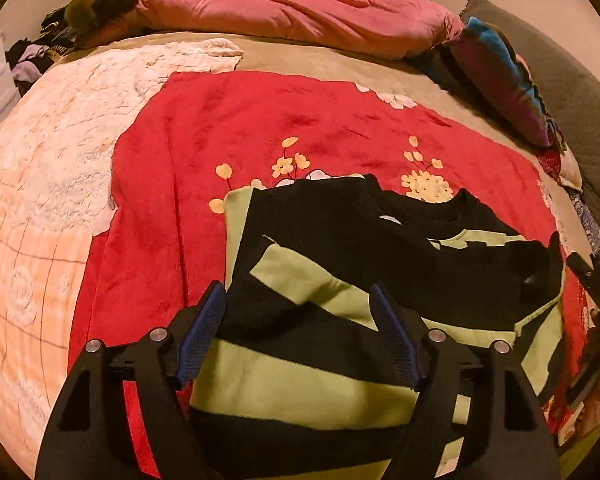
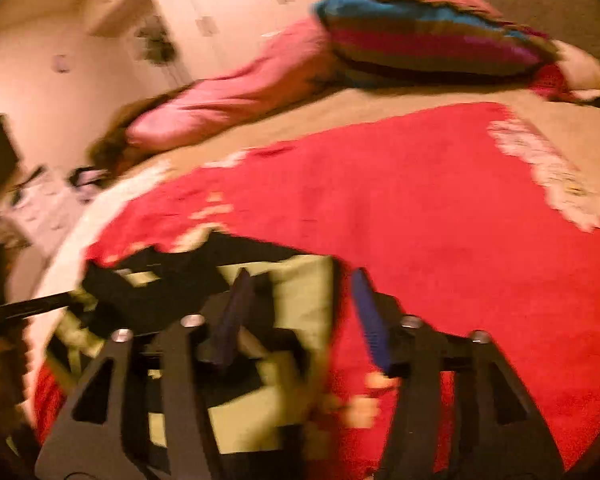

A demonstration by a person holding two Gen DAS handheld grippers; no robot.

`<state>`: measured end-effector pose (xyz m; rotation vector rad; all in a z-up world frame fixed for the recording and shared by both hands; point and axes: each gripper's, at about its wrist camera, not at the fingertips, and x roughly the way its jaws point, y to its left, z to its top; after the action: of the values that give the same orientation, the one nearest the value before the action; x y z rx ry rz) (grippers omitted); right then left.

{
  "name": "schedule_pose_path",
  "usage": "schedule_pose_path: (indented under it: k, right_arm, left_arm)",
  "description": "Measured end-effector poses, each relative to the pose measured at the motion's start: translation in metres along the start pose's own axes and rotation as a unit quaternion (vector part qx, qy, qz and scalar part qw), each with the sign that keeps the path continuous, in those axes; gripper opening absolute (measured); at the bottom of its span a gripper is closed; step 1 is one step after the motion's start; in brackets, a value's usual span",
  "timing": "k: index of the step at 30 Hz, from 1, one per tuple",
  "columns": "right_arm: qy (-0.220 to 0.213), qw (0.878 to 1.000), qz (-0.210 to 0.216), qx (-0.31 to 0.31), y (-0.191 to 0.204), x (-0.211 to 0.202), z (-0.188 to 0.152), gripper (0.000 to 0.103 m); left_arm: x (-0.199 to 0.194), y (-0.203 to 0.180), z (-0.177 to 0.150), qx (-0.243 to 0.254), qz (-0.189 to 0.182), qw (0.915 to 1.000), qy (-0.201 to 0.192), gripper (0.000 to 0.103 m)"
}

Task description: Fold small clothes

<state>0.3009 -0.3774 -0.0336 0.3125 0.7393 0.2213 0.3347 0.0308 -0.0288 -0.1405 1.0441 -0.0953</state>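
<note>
The striped black-and-green garment (image 1: 340, 280) lies partly folded on the red blanket (image 1: 300, 120) of the bed, filling the lower centre of the left wrist frame, with its stripes slanting across the frame and its dark neck end toward the upper right. It sits directly beneath and ahead of the left tool (image 1: 300, 344), whose blue pads (image 1: 202, 336) stand wide apart, straddling the cloth and gripping nothing.

In the blurred right wrist view the garment (image 2: 292, 292) occupies the lower left, so its near edge falls between the fingers of the right tool (image 2: 304, 320), also spread and empty. By my judgement the left tool is nearer the garment's middle and the right covers its side edge.
</note>
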Motion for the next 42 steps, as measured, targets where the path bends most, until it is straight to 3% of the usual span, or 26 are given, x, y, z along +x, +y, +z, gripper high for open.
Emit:
schedule_pose_path:
  k: [4,7,9,11,13,16,20,24,26,28,32,33,35,36,37,42]
  right_arm:
    - [0.007,0.997,0.046,-0.065,0.035,0.004,-0.003,0.063]
    - [0.024,0.994,0.024,-0.106,0.058,0.011,-0.01,0.076]
    - [0.039,0.992,0.012,-0.116,0.063,0.02,-0.015,0.076]
    - [0.052,0.989,-0.013,-0.136,0.071,0.029,-0.022,0.063]
    - [0.059,0.988,-0.038,-0.138,0.069,0.034,-0.025,0.013]
    - [0.023,0.996,-0.05,-0.068,0.047,0.025,-0.02,0.008]
    - [-0.011,0.999,-0.035,0.006,0.022,0.014,-0.013,0.01]
    - [0.03,0.997,-0.071,-0.007,0.018,0.035,-0.019,0.026]
    - [0.033,0.997,-0.064,0.008,0.014,0.036,-0.02,0.027]
    - [0.023,0.998,-0.046,0.025,0.009,0.031,-0.018,0.038]
    - [0.021,0.999,-0.04,0.03,0.003,0.028,-0.015,0.042]
    - [0.025,0.998,-0.043,0.03,0.003,0.03,-0.016,0.042]
    - [0.038,0.998,-0.045,0.03,0.003,0.034,-0.017,0.037]
    - [0.046,0.998,-0.043,0.027,0.004,0.037,-0.018,0.024]
    - [0.048,0.998,-0.04,0.026,0.006,0.037,-0.019,0.021]
    - [0.013,0.999,-0.043,0.007,0.017,0.024,-0.014,0.013]
  left_arm:
    - [0.008,0.002,0.003,-0.001,0.004,1.0,0.002,0.073]
    - [0.015,0.003,0.004,0.001,0.003,0.9999,0.01,0.073]
    - [0.019,0.003,0.003,0.005,0.002,0.9999,0.015,0.073]
    - [0.021,0.002,0.002,0.009,0.003,0.9998,0.017,0.073]
    - [0.022,0.002,0.001,0.012,0.002,0.9998,0.017,0.073]
    - [0.023,0.002,0.001,0.015,0.0,0.9997,0.02,0.073]
    - [0.023,0.0,0.003,0.02,0.003,0.9996,0.02,0.073]
    - [0.027,-0.004,0.005,0.02,0.006,0.9995,0.022,0.073]
    - [0.028,-0.006,0.006,0.023,0.006,0.9995,0.022,0.073]
    - [0.028,-0.01,0.008,0.03,0.01,0.9993,0.018,0.07]
    - [0.027,-0.019,0.012,0.043,0.012,0.9989,0.012,0.032]
    - [0.029,-0.022,0.012,0.054,0.017,0.9983,0.015,0.027]
    - [0.028,-0.028,0.011,0.083,0.037,0.9957,0.015,0.009]
    - [0.026,-0.031,0.01,0.095,0.038,0.9947,0.014,0.007]
    - [0.024,-0.03,0.011,0.097,0.035,0.9946,0.011,0.006]
    - [-0.006,-0.022,0.016,0.084,0.0,0.9959,-0.035,0.004]
